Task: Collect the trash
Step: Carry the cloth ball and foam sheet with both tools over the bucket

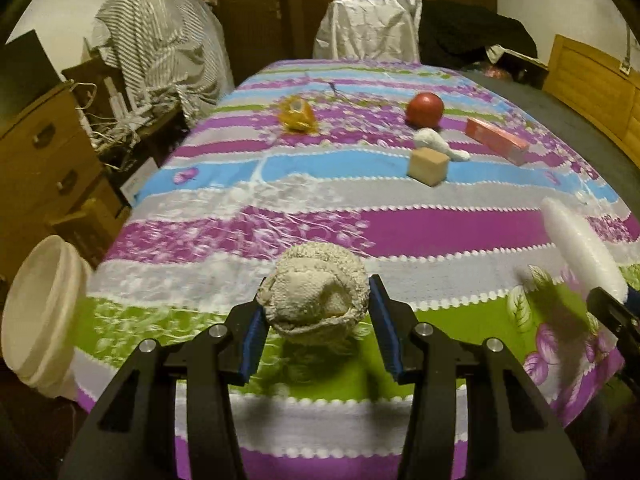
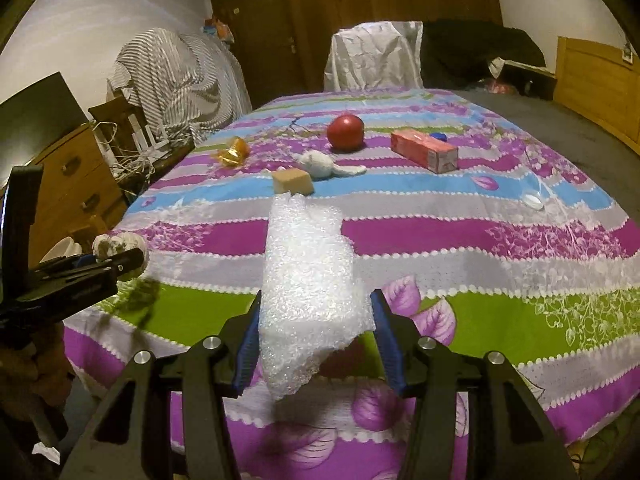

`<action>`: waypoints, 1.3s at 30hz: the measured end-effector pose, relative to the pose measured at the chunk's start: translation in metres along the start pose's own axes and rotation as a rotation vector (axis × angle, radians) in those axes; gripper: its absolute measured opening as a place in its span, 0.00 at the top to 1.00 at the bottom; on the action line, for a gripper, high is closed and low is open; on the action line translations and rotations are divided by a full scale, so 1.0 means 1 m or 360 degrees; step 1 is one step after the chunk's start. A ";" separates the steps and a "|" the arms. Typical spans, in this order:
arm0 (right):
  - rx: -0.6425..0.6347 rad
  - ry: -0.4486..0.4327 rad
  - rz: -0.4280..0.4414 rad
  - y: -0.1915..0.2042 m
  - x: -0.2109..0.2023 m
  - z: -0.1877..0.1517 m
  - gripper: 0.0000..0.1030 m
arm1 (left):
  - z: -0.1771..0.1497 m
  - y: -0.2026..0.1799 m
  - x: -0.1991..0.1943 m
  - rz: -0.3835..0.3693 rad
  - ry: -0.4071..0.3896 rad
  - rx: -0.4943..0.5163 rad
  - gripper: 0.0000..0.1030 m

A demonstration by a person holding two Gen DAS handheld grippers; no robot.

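My left gripper (image 1: 316, 312) is shut on a crumpled beige paper-towel wad (image 1: 314, 288) and holds it above the near end of the striped tablecloth (image 1: 440, 232). My right gripper (image 2: 314, 328) is shut on a white bubble-wrap sheet (image 2: 308, 272), which sticks up and forward. The bubble wrap also shows in the left wrist view (image 1: 580, 244) at the right. The left gripper with the wad (image 2: 116, 246) shows at the left of the right wrist view. A white bucket (image 1: 40, 312) stands beside the table's near left corner.
On the far half of the table lie an orange wrapper (image 1: 297, 114), a red ball (image 1: 425, 109), a pink carton (image 1: 496, 140), a white tissue wad (image 1: 436, 142), a wooden block (image 1: 427, 166) and a clear plastic piece (image 2: 534, 199). Drawers (image 1: 44, 168) stand at left, a covered chair (image 1: 368, 28) behind.
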State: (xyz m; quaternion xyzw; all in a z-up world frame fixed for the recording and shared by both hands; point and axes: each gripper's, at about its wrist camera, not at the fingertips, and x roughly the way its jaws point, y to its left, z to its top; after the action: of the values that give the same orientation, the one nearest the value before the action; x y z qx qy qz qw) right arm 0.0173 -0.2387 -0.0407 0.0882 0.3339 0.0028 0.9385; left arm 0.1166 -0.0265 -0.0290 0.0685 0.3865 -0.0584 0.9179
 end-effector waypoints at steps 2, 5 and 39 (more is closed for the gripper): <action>-0.0019 -0.0014 0.0024 0.010 -0.004 0.005 0.49 | 0.002 0.008 -0.006 0.0018 -0.0019 -0.0021 0.56; -0.0074 -0.0039 0.0049 0.028 -0.009 0.016 0.49 | 0.004 0.020 -0.014 0.0050 -0.0056 -0.0048 0.56; -0.0616 0.0270 0.0870 0.438 0.068 0.151 0.49 | 0.000 0.345 -0.097 0.0825 -0.0167 -0.0550 0.55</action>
State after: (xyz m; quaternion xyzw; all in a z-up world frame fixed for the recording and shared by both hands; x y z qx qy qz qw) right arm 0.1882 0.1718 0.1047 -0.0058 0.3679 0.3247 0.8713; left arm 0.1047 0.3183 0.0681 0.0047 0.3124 0.2405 0.9190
